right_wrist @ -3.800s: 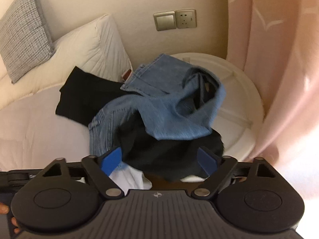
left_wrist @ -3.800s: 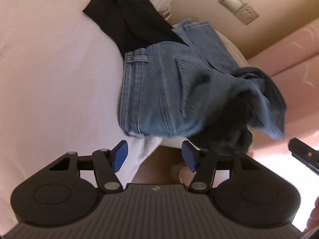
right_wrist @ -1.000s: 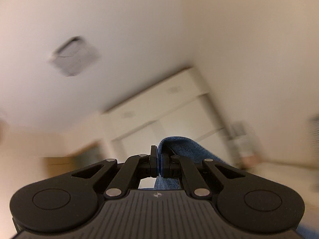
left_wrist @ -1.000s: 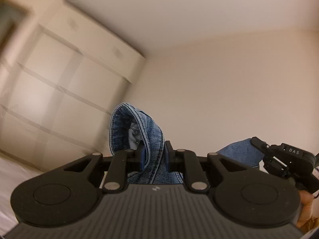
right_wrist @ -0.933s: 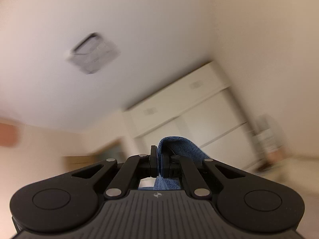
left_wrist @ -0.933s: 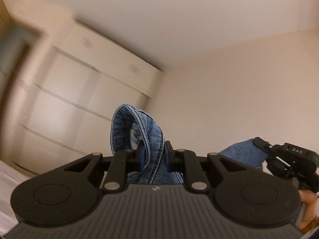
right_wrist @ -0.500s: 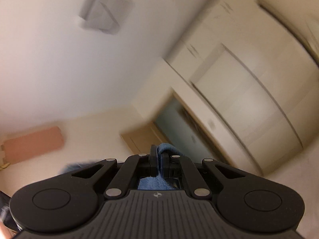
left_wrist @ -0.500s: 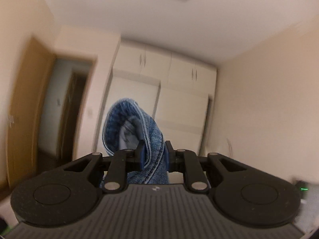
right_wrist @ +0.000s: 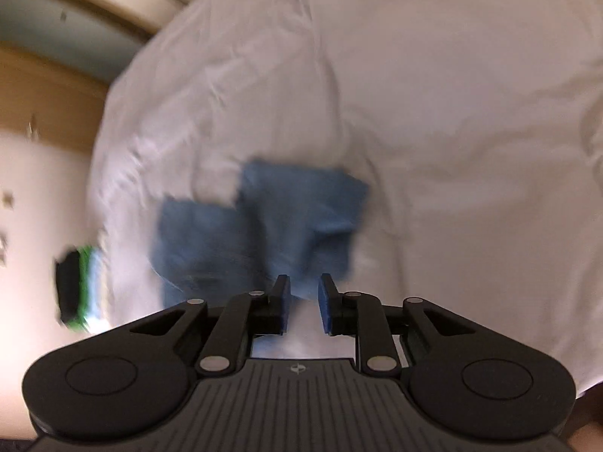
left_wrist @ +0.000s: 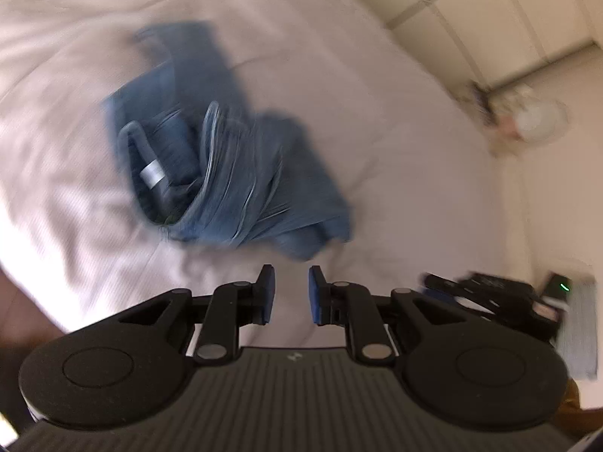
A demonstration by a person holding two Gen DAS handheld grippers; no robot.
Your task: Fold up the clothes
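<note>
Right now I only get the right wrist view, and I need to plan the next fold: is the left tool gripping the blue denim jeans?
Observer: No. The left tool is empty, its jaws apart. The blue denim jeans lie crumpled on the white bedsheet just ahead of it.
Operator: Is there any landmark on the heap?
Observer: A small pale label shows inside a fold on the heap's left side.

I see my right gripper [right_wrist: 304, 303] at lower centre, jaws opening and empty, above blurred blue jeans [right_wrist: 260, 226] on the white bedsheet [right_wrist: 452, 113].
</note>
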